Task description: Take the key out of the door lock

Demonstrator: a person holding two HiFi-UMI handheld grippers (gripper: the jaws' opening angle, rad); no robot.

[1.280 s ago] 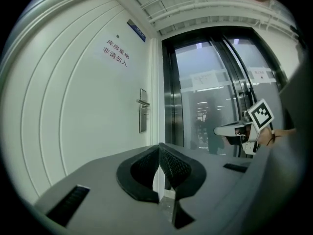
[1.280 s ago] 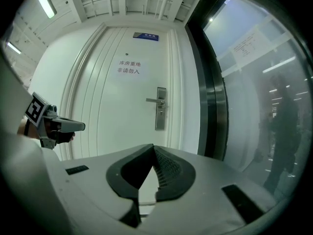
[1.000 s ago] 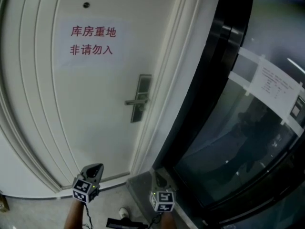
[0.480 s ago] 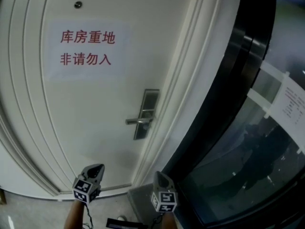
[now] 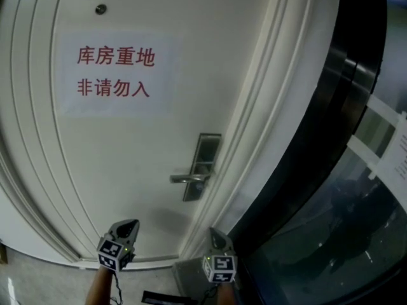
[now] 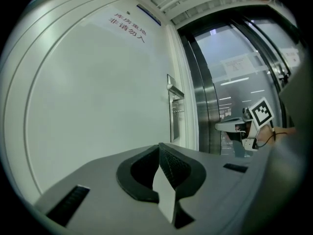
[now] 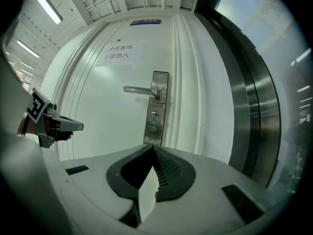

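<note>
In the head view, the sign (image 5: 114, 74) and door (image 5: 76, 170) had filled more of the frame over the last second. The plate (image 5: 203, 166) with its handle (image 5: 187, 178) had slid lower and grown larger, while the dark glass (image 5: 331, 234) at right had shrunk. I judged that the person had turned toward the door and closed on it.

The left gripper (image 5: 129, 224) had stayed low at the bottom edge, its jaws pressed together on nothing. The right gripper (image 5: 213, 234) was equally low, closed and empty, well apart from the plate. So the reach for the key had not begun.

The head view showed the plate only small, with no key to make out. The left gripper view caught the plate (image 6: 171, 112) edge-on and hid its face. Only the right gripper view faced the plate (image 7: 157, 102) squarely. There, below the handle (image 7: 139, 89), a small round cylinder (image 7: 154, 114) marked where the key should sit, though it was too small to tell the key itself.
</note>
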